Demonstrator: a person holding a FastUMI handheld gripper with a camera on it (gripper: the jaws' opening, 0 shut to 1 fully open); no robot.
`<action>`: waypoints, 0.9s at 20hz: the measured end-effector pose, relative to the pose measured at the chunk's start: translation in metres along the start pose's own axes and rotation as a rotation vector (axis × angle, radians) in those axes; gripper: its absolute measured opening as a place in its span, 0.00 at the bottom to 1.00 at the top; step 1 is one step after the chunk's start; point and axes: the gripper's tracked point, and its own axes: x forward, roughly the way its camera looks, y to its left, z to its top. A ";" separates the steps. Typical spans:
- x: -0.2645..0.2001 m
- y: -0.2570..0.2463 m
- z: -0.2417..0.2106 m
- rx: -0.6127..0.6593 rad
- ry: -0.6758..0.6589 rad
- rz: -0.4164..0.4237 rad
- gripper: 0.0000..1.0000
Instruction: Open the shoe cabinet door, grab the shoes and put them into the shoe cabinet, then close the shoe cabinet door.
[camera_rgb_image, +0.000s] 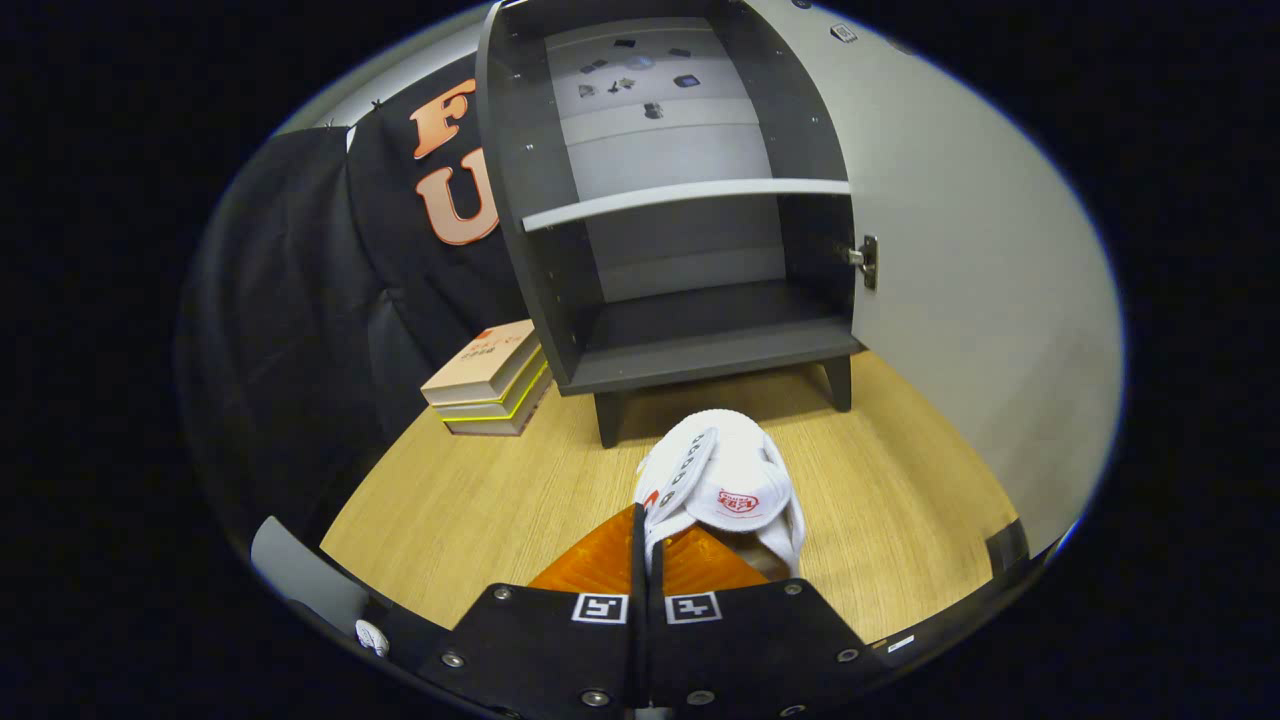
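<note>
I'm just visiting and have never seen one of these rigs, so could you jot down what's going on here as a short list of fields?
gripper: fingers pressed together, pinching the white slippers
slippers: white pair, held just ahead of the fingers, above the wooden floor
cabinet: dark grey, beyond the slippers, standing on short legs
cabinet door: open, swung to the right
shelves: one light shelf across the middle; lower compartment holds nothing
books: small stack on the floor beside the cabinet's left side
task stage: door open, slippers not yet inside

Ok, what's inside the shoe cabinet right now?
The shoe cabinet stands open: its bottom compartment and shelf hold no shoes. The white slippers are outside, pinched in the gripper.
</note>
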 end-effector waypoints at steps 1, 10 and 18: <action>-0.008 0.002 0.013 -0.013 -0.018 0.005 0.00; -0.026 0.021 0.163 -0.111 -0.189 0.048 0.00; 0.015 0.019 0.264 -0.158 -0.255 0.062 0.00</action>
